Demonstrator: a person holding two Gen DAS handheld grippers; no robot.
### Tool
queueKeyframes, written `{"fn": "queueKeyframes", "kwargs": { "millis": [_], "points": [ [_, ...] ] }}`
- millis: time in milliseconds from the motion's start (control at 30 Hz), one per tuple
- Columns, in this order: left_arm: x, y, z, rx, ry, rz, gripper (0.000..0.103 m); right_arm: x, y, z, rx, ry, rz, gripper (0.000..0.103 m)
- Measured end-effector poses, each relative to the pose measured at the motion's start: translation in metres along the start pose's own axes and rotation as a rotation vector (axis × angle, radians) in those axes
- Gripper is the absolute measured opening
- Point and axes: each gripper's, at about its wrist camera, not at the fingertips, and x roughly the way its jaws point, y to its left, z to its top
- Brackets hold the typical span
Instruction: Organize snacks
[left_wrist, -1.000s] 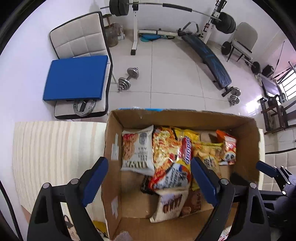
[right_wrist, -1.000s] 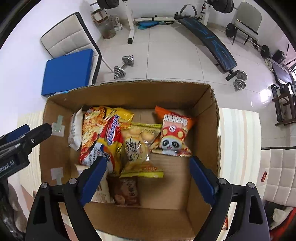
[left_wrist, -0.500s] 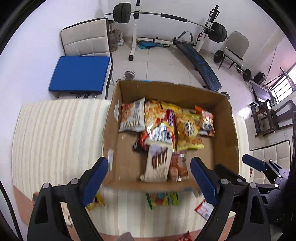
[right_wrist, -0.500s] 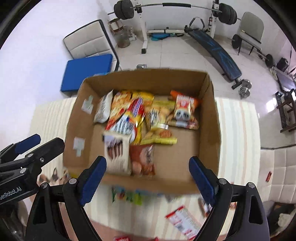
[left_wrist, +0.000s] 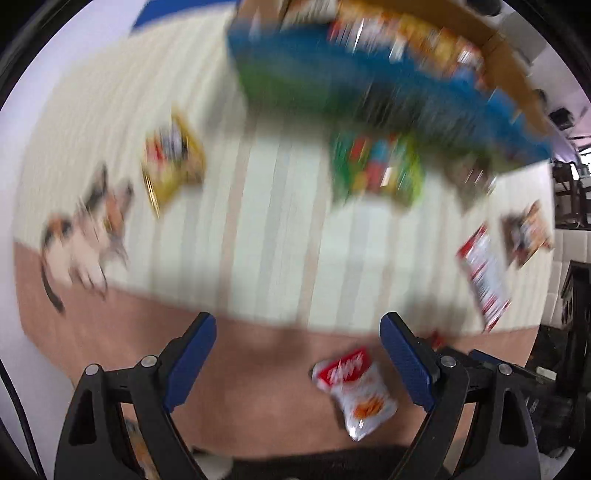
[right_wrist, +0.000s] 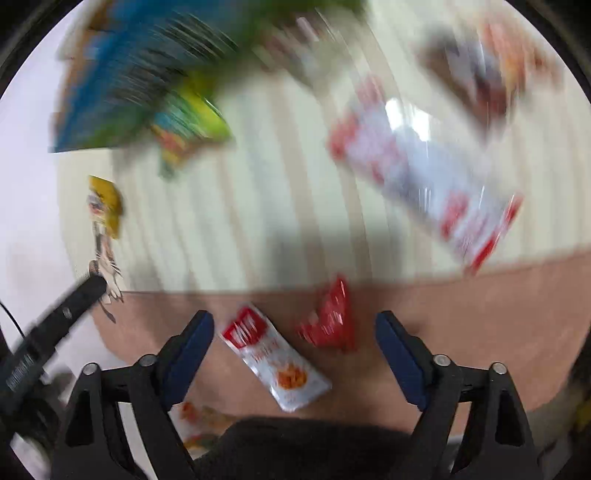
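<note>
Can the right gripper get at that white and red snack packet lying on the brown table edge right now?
Probably yes. The right gripper is open and empty, and the white and red packet lies flat just ahead between its fingers, nothing covering it; only a small red packet sits beside it.

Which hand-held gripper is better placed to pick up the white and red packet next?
Right, probably. The packet lies between the open right hand-held gripper fingers, near the left one. For the left hand-held gripper, also open, the packet sits toward its right finger. Both views are blurred.
</note>
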Motion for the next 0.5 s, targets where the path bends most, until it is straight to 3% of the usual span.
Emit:
{"fn": "queueKeyframes", "kwargs": {
  "millis": [133,367,500],
  "points": [
    [0.034,0.007,-0.024,-0.036,0.101,-0.022,0.091,0.017,-0.011,0.000,0.033,0.006,-0.002,0.075],
    [0.058,0.004,-0.049,-0.101,0.214,-0.084,0.091,0.030,-0.009,0.002,0.006,-0.003,-0.006,0.037],
    [0.071,-0.007,-0.056,-0.148,0.287,-0.145,0.091,0.024,-0.014,-0.004,-0.014,-0.031,-0.024,0.036]
  ]
}}
